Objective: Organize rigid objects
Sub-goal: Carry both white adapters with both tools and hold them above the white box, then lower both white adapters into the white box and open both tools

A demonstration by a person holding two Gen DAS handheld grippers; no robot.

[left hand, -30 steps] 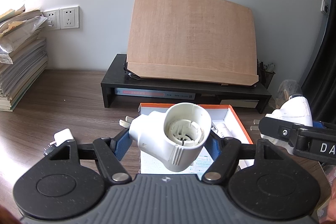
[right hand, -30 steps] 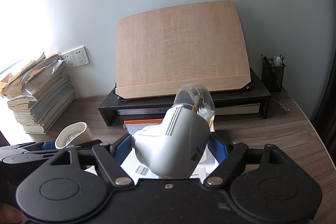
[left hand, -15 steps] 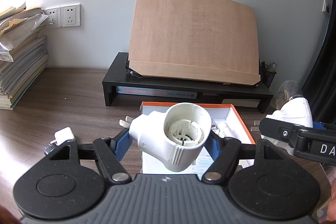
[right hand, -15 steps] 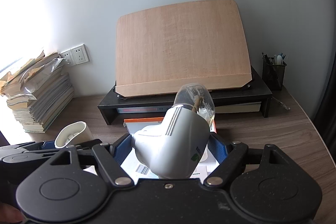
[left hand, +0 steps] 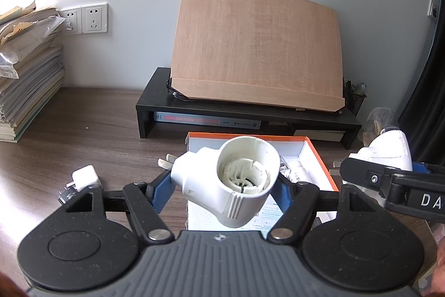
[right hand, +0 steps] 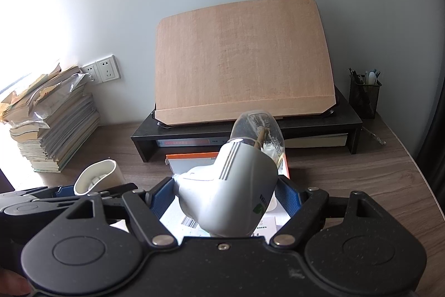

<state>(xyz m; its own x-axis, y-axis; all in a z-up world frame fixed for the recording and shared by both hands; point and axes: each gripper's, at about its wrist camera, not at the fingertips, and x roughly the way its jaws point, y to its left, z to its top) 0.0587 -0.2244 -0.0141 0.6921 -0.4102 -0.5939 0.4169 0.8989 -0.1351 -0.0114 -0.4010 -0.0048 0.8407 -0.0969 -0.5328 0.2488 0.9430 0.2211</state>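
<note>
My left gripper (left hand: 224, 189) is shut on a white plug-in lamp socket (left hand: 244, 171). Its round open mouth faces the camera and its prongs point left. It hangs over an orange-rimmed white box (left hand: 317, 155) that holds small white items. My right gripper (right hand: 225, 196) is shut on a second white plug-in socket (right hand: 236, 185) with a clear bulb (right hand: 258, 132) at its far end, also above the box (right hand: 192, 156). In the left wrist view the right gripper (left hand: 389, 180) is at the right edge. In the right wrist view the left gripper (right hand: 69, 194) is at the left.
A small white charger cube (left hand: 84, 177) lies on the wooden desk left of the box. Behind the box, a black riser (left hand: 155, 102) carries a tilted wooden board (left hand: 256, 46). A stack of books (left hand: 25, 80) stands at the left, a mesh pen holder (right hand: 364, 93) at the right.
</note>
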